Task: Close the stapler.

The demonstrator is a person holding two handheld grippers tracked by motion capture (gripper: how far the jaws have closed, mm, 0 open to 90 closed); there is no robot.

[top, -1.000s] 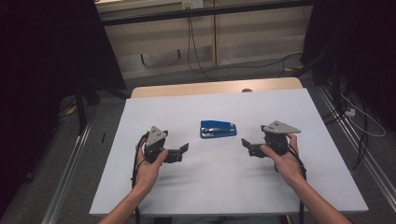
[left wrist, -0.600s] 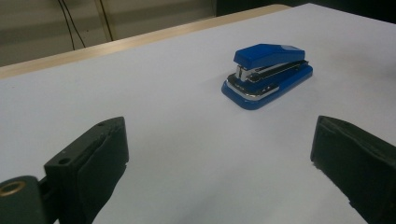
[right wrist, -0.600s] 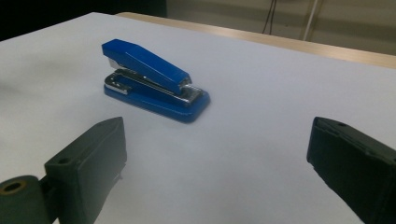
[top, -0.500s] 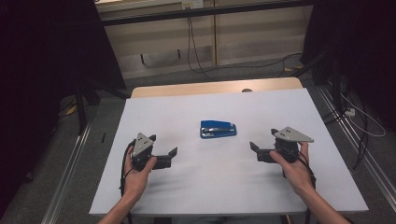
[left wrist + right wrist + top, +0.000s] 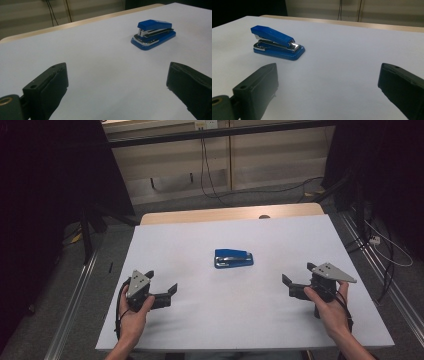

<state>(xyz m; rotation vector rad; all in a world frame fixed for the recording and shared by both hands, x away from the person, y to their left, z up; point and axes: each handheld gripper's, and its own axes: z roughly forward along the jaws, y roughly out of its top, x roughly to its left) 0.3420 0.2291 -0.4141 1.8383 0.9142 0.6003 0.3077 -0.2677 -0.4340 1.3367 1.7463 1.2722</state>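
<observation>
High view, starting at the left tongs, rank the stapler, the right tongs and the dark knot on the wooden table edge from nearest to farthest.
From the left tongs:
1. Stapler, mid-table, up and to the right.
2. Right tongs, across at the table's right side.
3. Knot, on the wooden strip at the far edge.

The last two are fairly close; the knot looks slightly farther.

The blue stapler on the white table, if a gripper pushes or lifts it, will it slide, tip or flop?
The blue stapler looks rigid, with a flat base, so it would probably slide across the smooth white table rather than roll or tip. Its hinged top sits slightly raised, so a squeeze from above might press it down.
</observation>
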